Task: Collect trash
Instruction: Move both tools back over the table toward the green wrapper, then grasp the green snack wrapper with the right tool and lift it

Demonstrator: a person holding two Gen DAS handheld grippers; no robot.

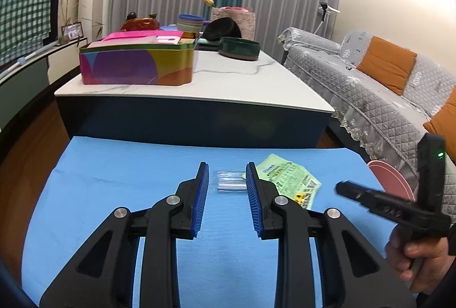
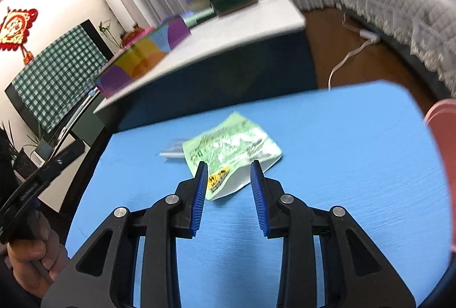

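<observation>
A: Where is the trash?
B: A green snack wrapper (image 2: 232,147) lies flat on the blue table (image 2: 342,165). A clear plastic wrapper (image 1: 231,180) lies just beside it.
A: And the grippers?
B: The left gripper (image 1: 227,199) is spread apart, holding nothing. The right gripper (image 2: 228,198) is too, near the green wrapper's edge.

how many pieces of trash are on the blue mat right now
2: a clear plastic wrapper ahead of the left gripper, and a green snack packet beside it, before the right gripper.
</observation>
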